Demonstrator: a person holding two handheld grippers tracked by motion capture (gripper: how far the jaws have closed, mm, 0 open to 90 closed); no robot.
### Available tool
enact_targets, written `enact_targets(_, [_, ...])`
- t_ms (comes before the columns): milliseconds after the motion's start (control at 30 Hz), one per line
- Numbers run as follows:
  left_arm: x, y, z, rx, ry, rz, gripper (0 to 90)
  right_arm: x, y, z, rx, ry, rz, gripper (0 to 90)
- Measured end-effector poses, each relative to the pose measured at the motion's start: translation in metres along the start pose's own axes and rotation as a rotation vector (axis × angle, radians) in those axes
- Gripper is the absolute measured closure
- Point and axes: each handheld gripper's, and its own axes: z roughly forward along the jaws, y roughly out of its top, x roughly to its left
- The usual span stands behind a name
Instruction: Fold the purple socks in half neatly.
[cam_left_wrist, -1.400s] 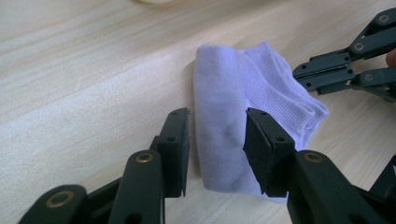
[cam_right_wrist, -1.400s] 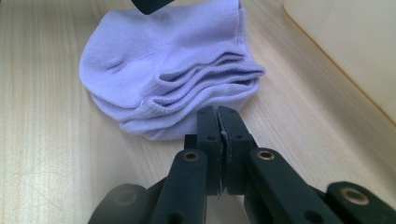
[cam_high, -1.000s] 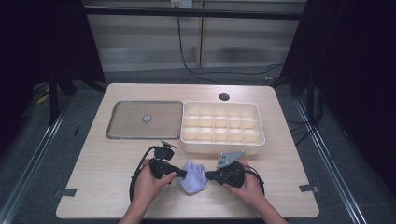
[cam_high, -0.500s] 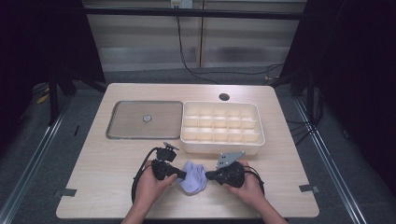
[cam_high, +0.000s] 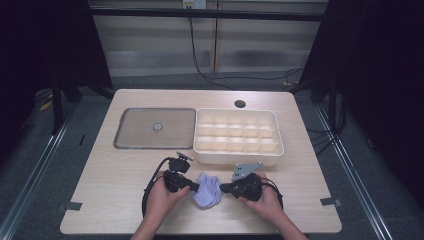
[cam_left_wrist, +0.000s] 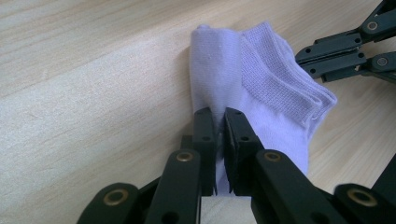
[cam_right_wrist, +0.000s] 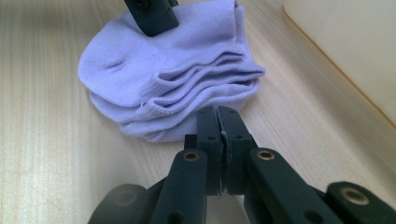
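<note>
Standing on a grey floor (cam_high: 40, 165) before a dark background, the light wooden bench (cam_high: 115, 200) has rounded corners and a small round hole (cam_high: 240, 104) near its far edge. On its far half a flat grey tray (cam_high: 135, 131) lies at the left, and a cream box (cam_high: 237, 156) with many small compartments sits touching the tray's right side. Dark cables (cam_high: 210, 75) run on the floor behind the bench.

The near half of the bench is mostly bare wood, with open room to the left and to the right of the hands. The box's near wall is close behind the right gripper. A folded lilac sock (cam_high: 207, 190) lies on the near middle of the bench, between the two grippers.

Both forearms come in from the near edge. The left hand (cam_high: 161, 199) holds the left gripper (cam_left_wrist: 218, 140) pointing to the right, and its jaws are clenched on a raised fold of the sock. The right hand (cam_high: 265, 200) holds the right gripper (cam_right_wrist: 218, 140) pointing to the left, low over the wood. Its jaws are pressed together with nothing between them, their tips just beside the layered edge of the sock. A black cable (cam_high: 150, 185) loops at the left of the left hand.
</note>
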Motion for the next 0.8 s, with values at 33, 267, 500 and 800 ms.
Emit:
enact_targets(33, [0.0005,0.0003,-0.0004,0.005,-0.006,-0.001,84.2,-0.0001,-0.0001,-0.0001,-0.002,0.001,0.003,88.3])
enact_targets(267, [0.0003,0.0014,-0.0022,0.003,-0.012,-0.003,84.3,0.0005,0.0002,-0.0003,0.003,-0.001,0.007,88.3])
enact_targets(500, [-0.0010,0.0028,-0.0054,0.012,-0.023,0.004,84.3,0.0007,-0.0004,-0.0016,0.007,-0.005,0.018,87.3])
enact_targets(800, [-0.0001,0.0040,-0.0063,0.018,-0.023,-0.003,84.3,-0.0025,-0.0025,-0.0074,-0.005,-0.004,0.026,88.5])
